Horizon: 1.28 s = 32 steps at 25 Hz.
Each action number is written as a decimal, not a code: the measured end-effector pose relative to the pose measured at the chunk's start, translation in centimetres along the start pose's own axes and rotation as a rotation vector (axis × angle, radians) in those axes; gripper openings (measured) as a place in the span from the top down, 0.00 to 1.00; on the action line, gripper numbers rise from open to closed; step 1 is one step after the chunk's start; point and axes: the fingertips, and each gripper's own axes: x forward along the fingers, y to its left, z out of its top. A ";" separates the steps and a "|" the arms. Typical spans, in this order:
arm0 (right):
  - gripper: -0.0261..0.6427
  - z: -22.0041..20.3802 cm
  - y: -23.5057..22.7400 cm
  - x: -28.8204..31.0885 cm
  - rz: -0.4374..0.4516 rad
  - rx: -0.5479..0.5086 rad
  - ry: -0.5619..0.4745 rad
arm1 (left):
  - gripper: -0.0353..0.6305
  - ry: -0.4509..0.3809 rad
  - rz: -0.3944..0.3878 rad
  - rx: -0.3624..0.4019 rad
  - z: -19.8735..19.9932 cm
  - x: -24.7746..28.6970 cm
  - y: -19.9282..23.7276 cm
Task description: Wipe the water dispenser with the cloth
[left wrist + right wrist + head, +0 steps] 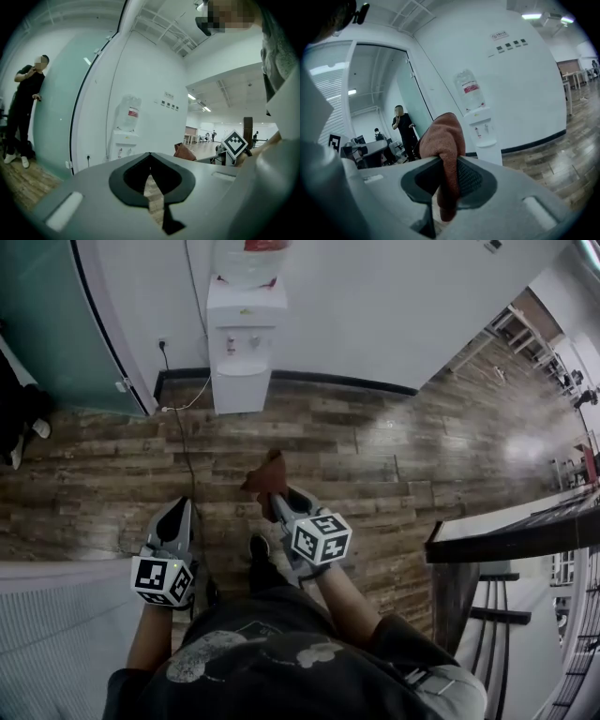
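The upright water dispenser (246,343) stands at the floor's (394,451) far edge, well ahead of the right hand-held gripper (274,495) clamping the cloth (266,476); the left hand-held gripper (176,514) is closed, empty.

The person wears a dark short-sleeved T-shirt (281,657) with a pale grey blotchy print across the front, and a dark shoe (260,547). The left gripper (176,512) and the right gripper (284,504) are light grey moulded shells whose jaws are lined with black, finely textured pads. Each carries a white cube printed with black square markers: the left cube (162,579) and the right cube (321,538).
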 end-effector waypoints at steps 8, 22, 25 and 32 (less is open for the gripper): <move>0.87 4.4 -6.7 3.7 -0.005 0.015 0.013 | 0.92 -0.002 0.047 -0.001 1.7 8.2 1.4; 0.87 9.2 -11.7 7.0 0.003 0.018 -0.033 | 0.92 -0.058 0.095 0.051 5.3 15.7 2.3; 0.87 10.0 -11.9 8.2 -0.004 0.011 -0.035 | 0.92 -0.060 0.096 0.051 5.6 16.8 3.6; 0.87 12.2 -12.9 12.7 -0.056 -0.006 -0.041 | 0.92 -0.047 0.089 0.010 5.4 21.8 8.6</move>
